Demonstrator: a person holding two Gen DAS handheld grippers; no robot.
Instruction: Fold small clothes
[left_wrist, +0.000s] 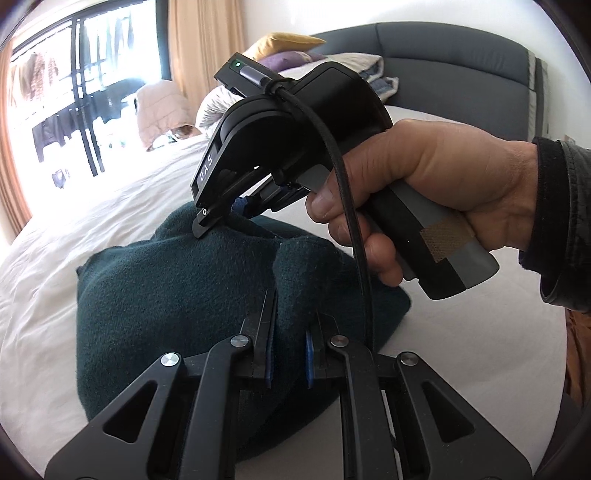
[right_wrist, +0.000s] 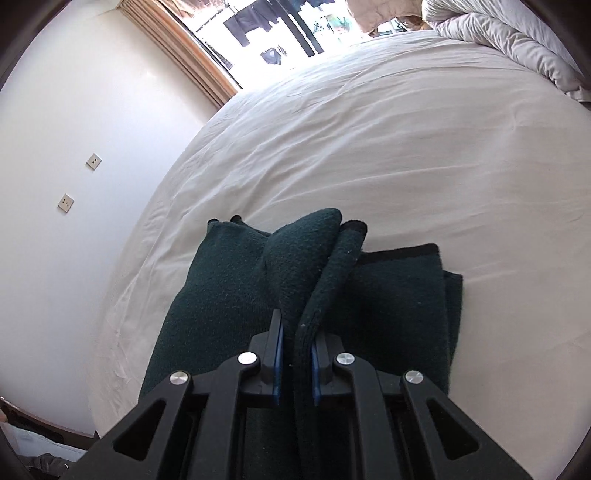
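Observation:
A dark green fleece garment (left_wrist: 147, 295) lies bunched on the white bed sheet (left_wrist: 92, 206). My left gripper (left_wrist: 293, 299) is shut on a raised fold at its near edge. A hand (left_wrist: 443, 177) holds my right gripper (left_wrist: 221, 221), whose tips pinch the garment's far side. In the right wrist view that right gripper (right_wrist: 297, 325) is shut on a thick rolled fold of the green garment (right_wrist: 229, 288), which rises between the fingers. The rest of the cloth lies flat in folded layers with a black-trimmed edge at the right.
The white sheet (right_wrist: 369, 147) spreads wide beyond the garment. Pillows (left_wrist: 288, 48) and a grey headboard (left_wrist: 461, 55) are at the back, a rumpled duvet (right_wrist: 498, 40) in a corner. A black cable (left_wrist: 354, 240) hangs from the right gripper. A bright window (left_wrist: 74, 92) lies beyond.

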